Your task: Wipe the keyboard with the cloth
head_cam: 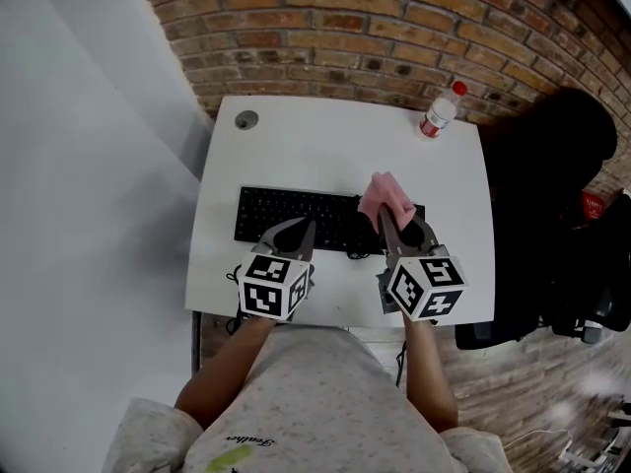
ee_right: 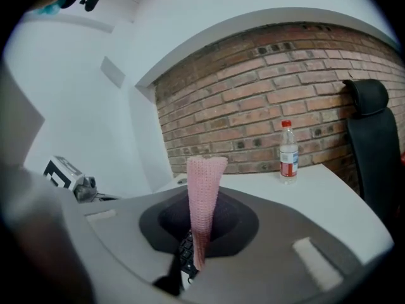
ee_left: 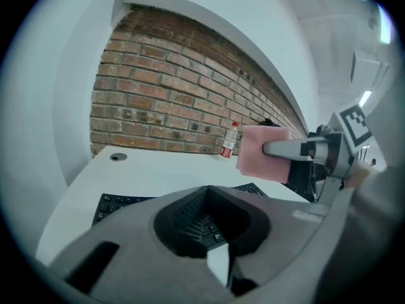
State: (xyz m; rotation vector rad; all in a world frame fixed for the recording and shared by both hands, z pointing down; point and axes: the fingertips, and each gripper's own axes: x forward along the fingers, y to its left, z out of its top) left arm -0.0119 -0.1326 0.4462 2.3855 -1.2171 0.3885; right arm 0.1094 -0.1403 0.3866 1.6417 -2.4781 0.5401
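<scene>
A: Cloth (head_cam: 385,197)?
B: Pinched upright in the right hand-held gripper (head_cam: 390,223), over the keyboard's (head_cam: 296,217) right end. Left hand-held gripper (head_cam: 298,233) is closed, empty.
A: Risk?
B: Thin grip; wiping might pull it loose or shove the keyboard.

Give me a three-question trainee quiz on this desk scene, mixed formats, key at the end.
1. Multiple choice: what is the right gripper shut on? A) the pink cloth B) a mouse C) nothing
2. True or false: the red-capped bottle stands on the keyboard.
3. Fill in: the gripper whose jaws are together on nothing is the ___ one.

Key: 1 A. 2 False; it stands on the white desk, near the brick wall. 3 left; the left gripper is empty.
</scene>
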